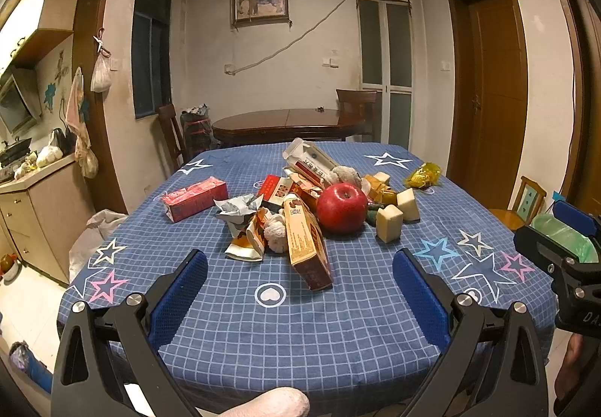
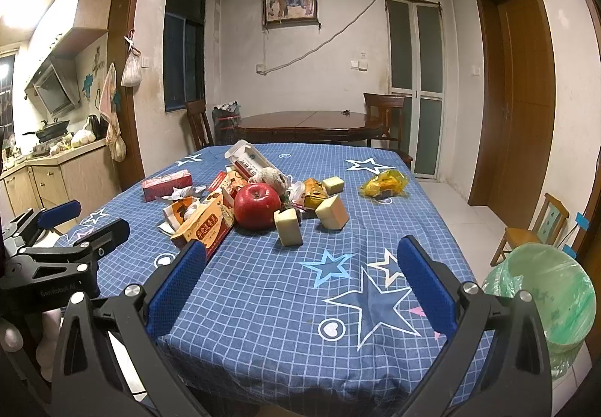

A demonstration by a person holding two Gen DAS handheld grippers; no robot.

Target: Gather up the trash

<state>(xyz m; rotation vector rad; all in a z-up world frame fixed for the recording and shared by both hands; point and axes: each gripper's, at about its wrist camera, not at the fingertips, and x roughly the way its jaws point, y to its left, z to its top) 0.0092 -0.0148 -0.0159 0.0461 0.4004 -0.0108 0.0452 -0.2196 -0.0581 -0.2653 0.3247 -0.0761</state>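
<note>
A heap of trash lies mid-table on the blue checked cloth: an orange carton, crumpled silver wrapper, red box, white tube box, yellow wrapper and pale blocks. A red apple sits among them. My left gripper hovers open above the near cloth, nothing between its fingers. My right gripper is open too, over the near right of the cloth. The apple and orange carton lie ahead-left of it.
A bin with a green liner stands on the floor beside the table's right edge. A small wooden chair sits behind it. A dark dining table with chairs is beyond. Kitchen counter lies left.
</note>
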